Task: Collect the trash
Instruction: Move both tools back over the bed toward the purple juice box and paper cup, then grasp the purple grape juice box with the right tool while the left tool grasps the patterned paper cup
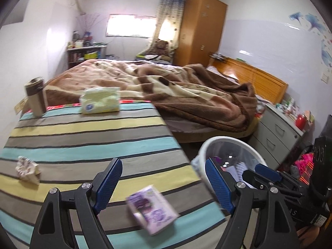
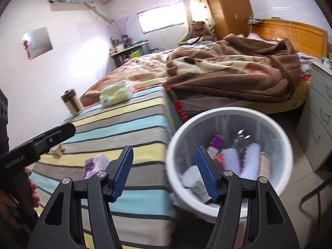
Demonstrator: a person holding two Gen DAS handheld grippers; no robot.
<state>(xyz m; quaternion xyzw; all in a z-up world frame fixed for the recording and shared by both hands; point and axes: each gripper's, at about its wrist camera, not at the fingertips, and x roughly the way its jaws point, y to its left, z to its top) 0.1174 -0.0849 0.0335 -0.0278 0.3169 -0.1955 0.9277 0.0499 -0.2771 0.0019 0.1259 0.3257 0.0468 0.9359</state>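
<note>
The left gripper [image 1: 164, 184] is hanging with its two blue fingers wide apart and holding nothing, and the small purple box [image 1: 152, 211] is lying just below the gap between them, in the lower centre of the left wrist view, on the striped cover [image 1: 87, 128]. I judge that this box is the next piece of trash, so the gripper should be coming down until the fingers are standing on both sides of the box, closing on its narrow sides, because the flat wide face is giving the pads nothing to hold. The box is lying tilted to the stripes, so turning the wrist a little to match its edges is helping the grasp. The right gripper [image 2: 164, 171] is also open and empty; in the right wrist view it is sitting at the lower centre, with the white bin [image 2: 176, 166] at the right behind its right finger. The bin is already holding several pieces, so the box can be dropped there. A crumpled paper [image 1: 28, 169] is waiting at the left edge of the left wrist view, and farther up a tissue pack [image 1: 100, 101] and a cup [image 1: 36, 96] are standing near the brown blanket [image 1: 186, 91]; whether these are trash I cannot tell. The box is blurred, so its print is not readable, and the finger is hiding a part of the bin's contents.
</note>
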